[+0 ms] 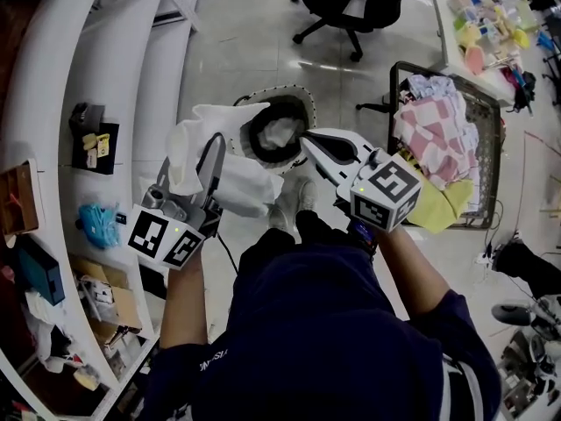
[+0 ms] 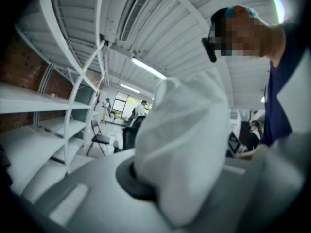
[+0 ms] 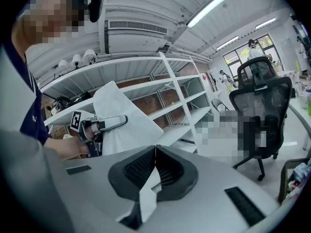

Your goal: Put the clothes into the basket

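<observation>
Left gripper (image 1: 213, 152): centre-left of the head view, pointing up the frame, jaws shut tight on a white garment (image 1: 241, 187); in the left gripper view the cloth bulges out from between the closed jaws. Left marker cube (image 1: 164, 236): at the gripper's lower end. Left forearm (image 1: 187, 301): bare, running down toward lower centre. Right gripper (image 1: 308, 144): centre of the head view, angled to upper left, tip near the left gripper's; jaws together, a strip of the same garment pinched between the ribbed pads (image 3: 138, 166). Right marker cube (image 1: 388, 191): right of centre. Right forearm (image 1: 419, 270): bare, descending into a dark sleeve (image 1: 456, 345) at lower right.
</observation>
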